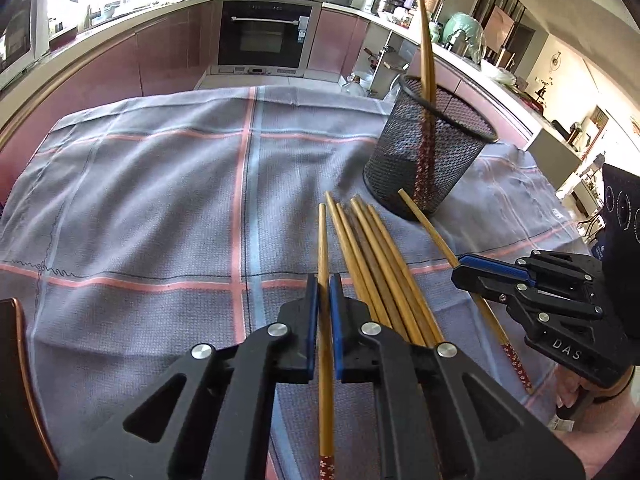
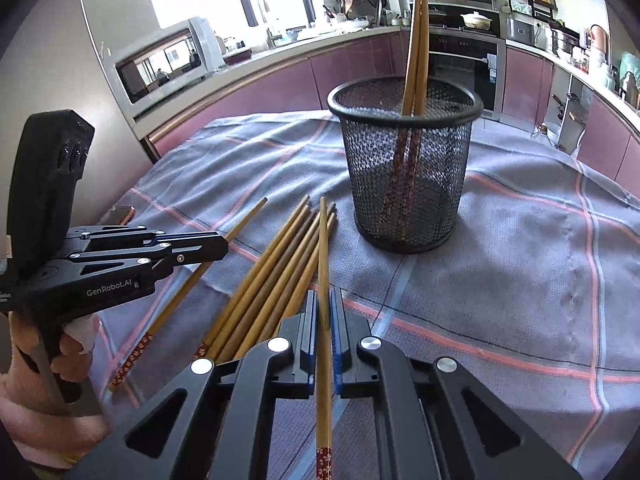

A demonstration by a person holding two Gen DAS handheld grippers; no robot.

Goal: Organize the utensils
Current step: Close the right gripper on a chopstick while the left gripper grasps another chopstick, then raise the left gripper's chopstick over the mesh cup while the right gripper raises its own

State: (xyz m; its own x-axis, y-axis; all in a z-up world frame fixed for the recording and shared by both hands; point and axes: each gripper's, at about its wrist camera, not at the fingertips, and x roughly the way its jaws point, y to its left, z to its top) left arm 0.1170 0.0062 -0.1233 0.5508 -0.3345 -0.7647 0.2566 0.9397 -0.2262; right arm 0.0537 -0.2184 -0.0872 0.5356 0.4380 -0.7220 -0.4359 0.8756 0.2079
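My left gripper (image 1: 323,286) is shut on a single wooden chopstick (image 1: 322,240) that runs between its blue pads and points away over the cloth. My right gripper (image 2: 325,302) is likewise shut on one chopstick (image 2: 323,240). Between the two lies a loose bundle of several chopsticks (image 1: 376,264) (image 2: 276,276) on the tablecloth. Beyond it stands a black mesh cup (image 1: 432,152) (image 2: 404,168), upright, with two chopsticks (image 1: 426,40) (image 2: 418,40) leaning inside. Each view shows the other gripper from the side: the right gripper (image 1: 462,267), the left gripper (image 2: 220,246).
A grey-blue checked cloth (image 1: 160,200) (image 2: 520,260) covers the table. A dark, copper-rimmed object (image 1: 16,360) sits at the near left edge. Behind the table run purple kitchen cabinets, an oven (image 1: 264,36) and a microwave (image 2: 168,64).
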